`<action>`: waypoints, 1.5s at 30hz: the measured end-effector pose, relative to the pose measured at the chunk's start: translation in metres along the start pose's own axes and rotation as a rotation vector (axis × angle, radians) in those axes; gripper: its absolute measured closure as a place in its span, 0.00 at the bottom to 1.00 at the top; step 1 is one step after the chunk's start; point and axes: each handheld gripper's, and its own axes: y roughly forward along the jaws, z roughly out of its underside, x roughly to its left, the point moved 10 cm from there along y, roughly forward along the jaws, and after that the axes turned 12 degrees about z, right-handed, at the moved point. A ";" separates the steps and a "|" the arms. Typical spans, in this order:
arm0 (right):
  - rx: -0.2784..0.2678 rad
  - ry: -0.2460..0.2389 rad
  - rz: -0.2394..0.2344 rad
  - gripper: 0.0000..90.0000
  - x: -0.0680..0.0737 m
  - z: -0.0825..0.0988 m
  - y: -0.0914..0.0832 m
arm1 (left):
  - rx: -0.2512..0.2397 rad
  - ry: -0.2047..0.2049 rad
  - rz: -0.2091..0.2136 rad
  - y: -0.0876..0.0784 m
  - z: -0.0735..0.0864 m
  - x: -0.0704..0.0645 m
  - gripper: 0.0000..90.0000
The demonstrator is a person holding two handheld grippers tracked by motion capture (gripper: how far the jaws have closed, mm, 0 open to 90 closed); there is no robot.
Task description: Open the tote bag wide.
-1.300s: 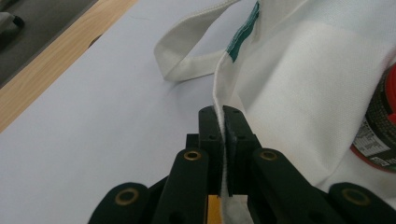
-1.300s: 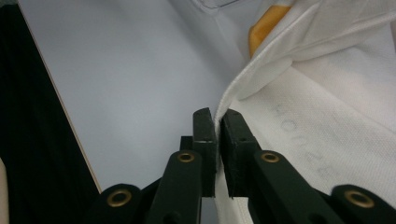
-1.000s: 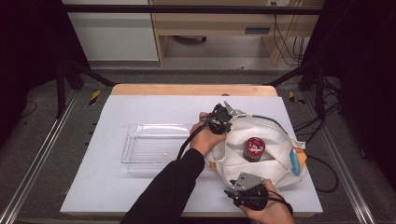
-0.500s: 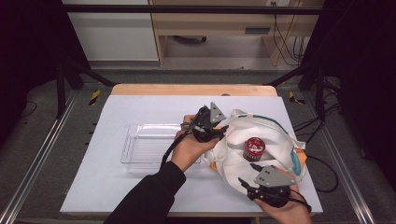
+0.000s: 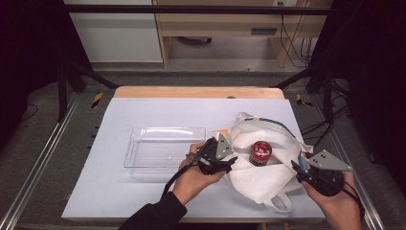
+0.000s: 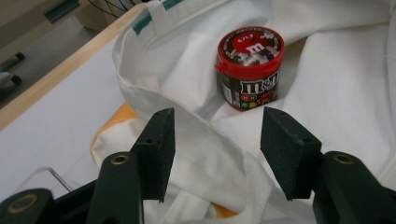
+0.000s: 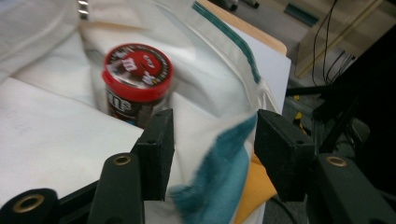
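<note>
Both grippers are gaping wide, holding nothing: left gripper at the bag's left edge, right gripper at its right. Candy tub is standing upright inside the bag on the counter; clear tray is lying just left.

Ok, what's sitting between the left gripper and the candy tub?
Only folds of the white tote bag, seen in the left gripper view between the open left gripper and the candy tub.

The white table carries 1 clear tray and 1 cloth bag.
</note>
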 end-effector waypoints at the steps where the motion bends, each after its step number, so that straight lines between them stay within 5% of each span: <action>1: 0.025 0.010 0.001 0.52 -0.001 0.004 0.003 | 0.004 -0.006 0.001 0.002 0.003 0.000 0.51; 4: 0.063 0.013 -0.008 0.56 0.000 0.013 0.013 | 0.015 -0.020 0.025 0.007 0.009 -0.004 0.52; 11: 0.116 -0.001 -0.012 0.93 -0.003 0.029 0.018 | 0.043 -0.015 0.042 0.019 0.019 -0.010 0.71; 16: 0.146 -0.004 -0.005 0.99 -0.008 0.043 0.021 | 0.063 -0.015 0.044 0.023 0.024 -0.011 0.83; 24: 0.168 0.018 -0.011 0.99 -0.011 0.064 0.029 | 0.072 -0.040 0.042 0.025 0.034 -0.009 0.88; 32: 0.159 0.046 -0.026 0.99 -0.009 0.068 0.030 | 0.063 -0.033 0.037 0.025 0.038 -0.011 0.82; 37: 0.111 0.040 -0.041 0.85 -0.007 0.055 0.021 | 0.040 -0.017 0.025 0.023 0.030 -0.014 0.66; 45: 0.026 0.020 -0.082 0.61 0.009 0.008 -0.005 | 0.012 -0.020 0.027 0.018 0.020 -0.020 0.42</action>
